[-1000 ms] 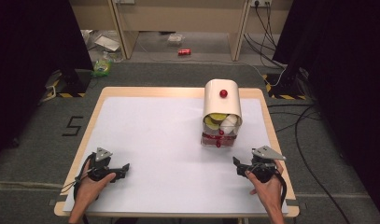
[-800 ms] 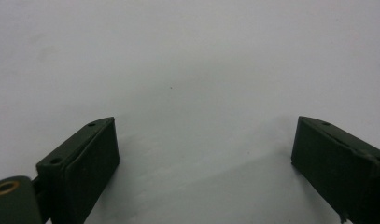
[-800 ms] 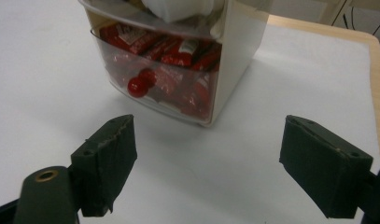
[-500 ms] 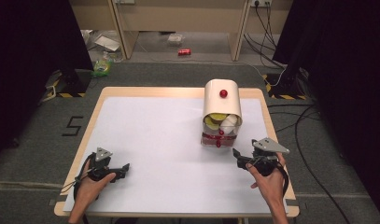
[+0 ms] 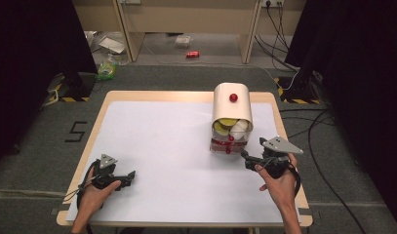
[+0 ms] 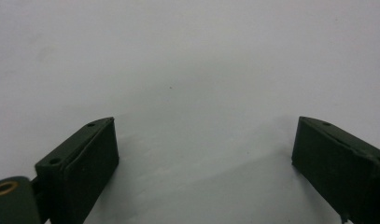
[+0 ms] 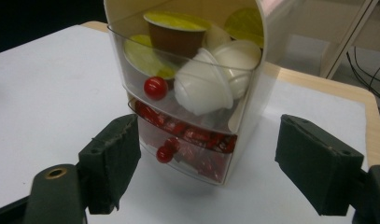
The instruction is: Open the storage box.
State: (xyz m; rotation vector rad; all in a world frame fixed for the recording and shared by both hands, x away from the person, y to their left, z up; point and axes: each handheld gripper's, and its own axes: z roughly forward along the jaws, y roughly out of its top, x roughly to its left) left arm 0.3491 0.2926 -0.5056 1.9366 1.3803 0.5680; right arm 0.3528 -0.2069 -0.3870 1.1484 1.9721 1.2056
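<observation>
Surface (image 5: 157, 141): a flat, matt white sheet on a pale wooden board whose rim shows as a thin border.
Left tongs (image 5: 129, 176): near the front left corner of the surface, held in the person's left hand (image 5: 96, 190). In the left gripper view its two blocky black pads stand wide apart over bare white sheet, with nothing between them.
Drawer box (image 5: 231, 117): right of the middle, towards the back right corner. It is a small cream cabinet with a rounded, arched top and a red ball knob (image 5: 233, 97) on that top.
Upper drawer (image 7: 187, 70): clear plastic, pulled open, holding smooth domed capsules, some white, some brown with yellow foil lids. A glossy red bead knob sits on its front.
Lower drawer (image 7: 187, 140): clear plastic, packed with shiny red wrapped pieces, with its own red bead knob (image 7: 164, 154).
Right tongs (image 5: 246, 160): near the right edge, just in front of the box, in the person's right hand (image 5: 279, 183). Its jaws have just been narrowing but are apart, with the lower drawer framed between them, not gripped.
</observation>
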